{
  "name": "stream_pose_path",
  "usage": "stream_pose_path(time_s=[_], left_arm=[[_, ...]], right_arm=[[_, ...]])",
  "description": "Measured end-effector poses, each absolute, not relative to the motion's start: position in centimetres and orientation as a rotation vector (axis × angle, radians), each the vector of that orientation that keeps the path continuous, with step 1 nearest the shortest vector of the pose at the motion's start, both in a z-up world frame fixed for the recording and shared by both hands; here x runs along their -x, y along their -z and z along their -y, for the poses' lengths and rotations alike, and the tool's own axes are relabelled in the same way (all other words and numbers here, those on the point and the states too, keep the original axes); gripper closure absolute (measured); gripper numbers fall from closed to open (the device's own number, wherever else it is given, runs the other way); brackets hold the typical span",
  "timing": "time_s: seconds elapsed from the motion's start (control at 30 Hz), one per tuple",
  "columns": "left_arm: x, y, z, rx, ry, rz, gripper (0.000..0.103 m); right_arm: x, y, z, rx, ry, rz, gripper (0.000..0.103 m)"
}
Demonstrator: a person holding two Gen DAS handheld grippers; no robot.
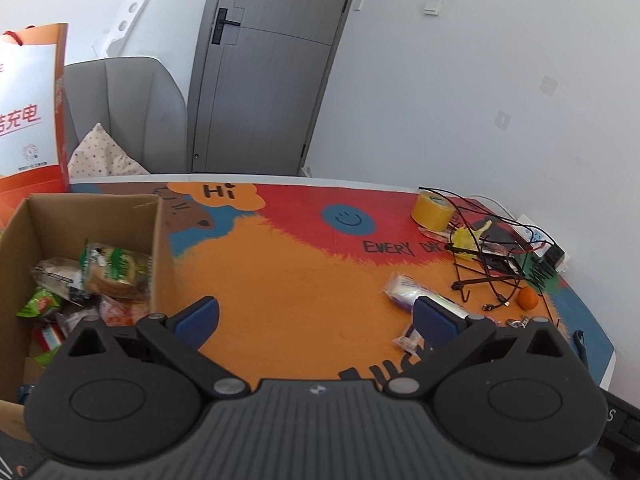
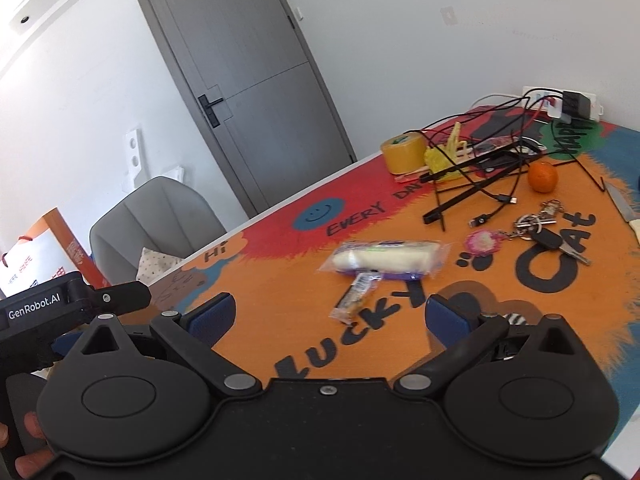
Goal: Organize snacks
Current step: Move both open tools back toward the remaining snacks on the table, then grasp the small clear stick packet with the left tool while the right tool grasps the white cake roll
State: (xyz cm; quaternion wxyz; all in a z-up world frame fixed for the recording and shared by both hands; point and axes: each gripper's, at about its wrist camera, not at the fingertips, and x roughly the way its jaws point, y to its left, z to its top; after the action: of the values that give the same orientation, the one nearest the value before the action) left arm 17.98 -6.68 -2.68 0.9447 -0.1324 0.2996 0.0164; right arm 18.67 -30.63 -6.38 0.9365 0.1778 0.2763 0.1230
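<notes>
While crinkly packets (image 1: 108, 276) fill the cardboard box (image 1: 160, 248) — a glossy white roll (image 2: 384, 258) lies flat.

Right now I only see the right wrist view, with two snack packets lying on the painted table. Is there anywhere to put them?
Observer: Yes. An open cardboard box stands just left of the left tool.
Operator: Is the box empty?
Observer: No. Several wrapped snacks already lie in it, with a green-and-white bread packet on top.
Operator: And is that left tool carrying anything?
Observer: No. Its fingers are spread wide open with nothing between them.
</notes>
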Motion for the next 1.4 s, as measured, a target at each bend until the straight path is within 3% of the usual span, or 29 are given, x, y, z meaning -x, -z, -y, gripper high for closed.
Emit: stream_pose_path(time_s=[0.6, 1.4], left_arm=[[-22.8, 5.8, 12.3, 0.203, 0.044, -0.671, 0.004], [-29.0, 11.2, 17.1, 0.164, 0.121, -0.799, 0.041]], right_arm=[[-21.9, 9.1, 35.0, -0.415, -0.21, -0.595, 0.003], [-26.7, 11.5, 37.7, -0.46, -0.192, -0.624, 0.015]])
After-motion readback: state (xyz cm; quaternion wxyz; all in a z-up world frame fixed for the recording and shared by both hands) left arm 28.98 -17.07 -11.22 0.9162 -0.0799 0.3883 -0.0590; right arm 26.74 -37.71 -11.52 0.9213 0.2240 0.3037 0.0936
